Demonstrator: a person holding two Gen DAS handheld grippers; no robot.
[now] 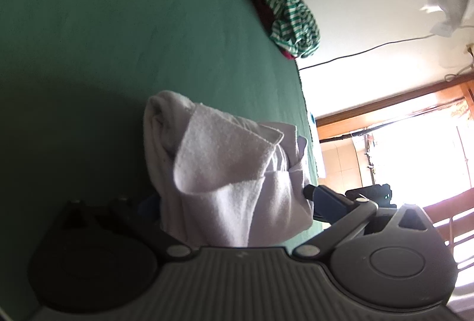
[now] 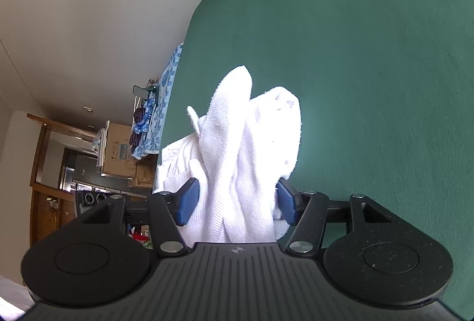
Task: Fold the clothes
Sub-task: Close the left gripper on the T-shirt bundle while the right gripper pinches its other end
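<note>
towel between right tongs, above bed

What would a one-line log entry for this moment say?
left gripper: shut on white towel | right gripper: shut on white towel | green sheet beneath

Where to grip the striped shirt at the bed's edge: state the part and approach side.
Grip the top of the striped shirt, coming from above. It lies crumpled in a heap on the green bed with no flat hem or sleeve showing, so the raised folds are probably the easiest hold. Both grippers hold the white towel.

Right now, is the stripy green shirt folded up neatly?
No, the green-and-white striped shirt lies crumpled in a heap at the far edge of the green bed sheet.
</note>
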